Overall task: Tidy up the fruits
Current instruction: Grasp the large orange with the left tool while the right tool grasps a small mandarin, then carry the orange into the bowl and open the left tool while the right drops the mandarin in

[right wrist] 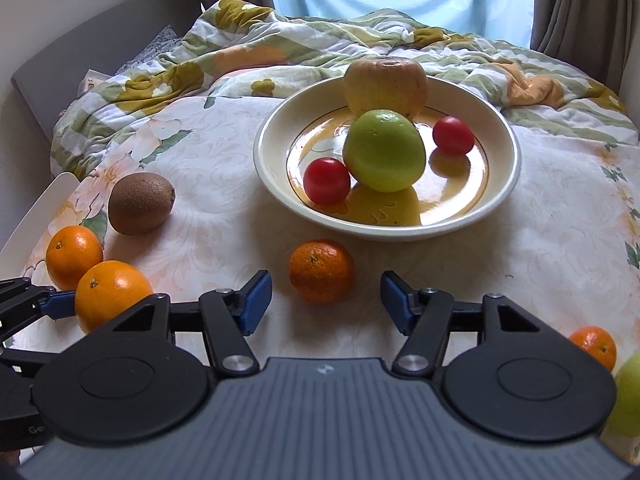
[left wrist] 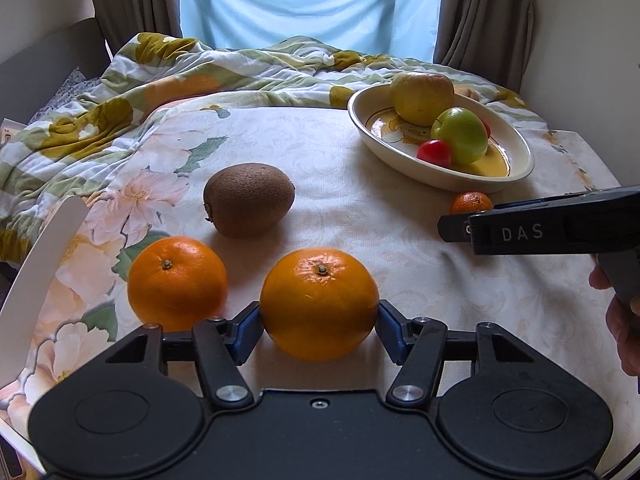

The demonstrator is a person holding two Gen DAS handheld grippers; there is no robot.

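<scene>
Daylight through a pale blue curtain point(left wrist: 304, 4) fell on a bed spread with a cream floral cloth point(left wrist: 360, 208), where fruit lay scattered beside a rumpled quilt point(left wrist: 120, 92) printed with green and mustard flowers. At the near edge, the left gripper point(left wrist: 319, 322) had its blue pads point(left wrist: 248, 330) pressed against both sides of a large orange point(left wrist: 319, 304), which rested on the cloth between the jaws. A second orange point(left wrist: 177, 282) sat just beside it to the left, and a brown kiwi point(left wrist: 249, 199) lay a little farther back, apart from both.

To the right, a cream oval bowl point(right wrist: 508, 184) with a yellow centre held a yellowish apple point(right wrist: 386, 86) at the back, a green apple point(right wrist: 384, 151) touching it in front, and two small red tomatoes, one point(right wrist: 327, 181) against the green apple's left and the other point(right wrist: 453, 135) apart on its right.

In front of the bowl, a small mandarin point(right wrist: 321, 271) lay on the cloth ahead of the right gripper point(right wrist: 324, 302), whose jaws stood spread wide with nothing between them. Another small mandarin point(right wrist: 594, 346) and part of a green fruit point(right wrist: 628, 396) showed at that view's lower right edge. A white board point(left wrist: 40, 280) stood along the cloth's left edge.
</scene>
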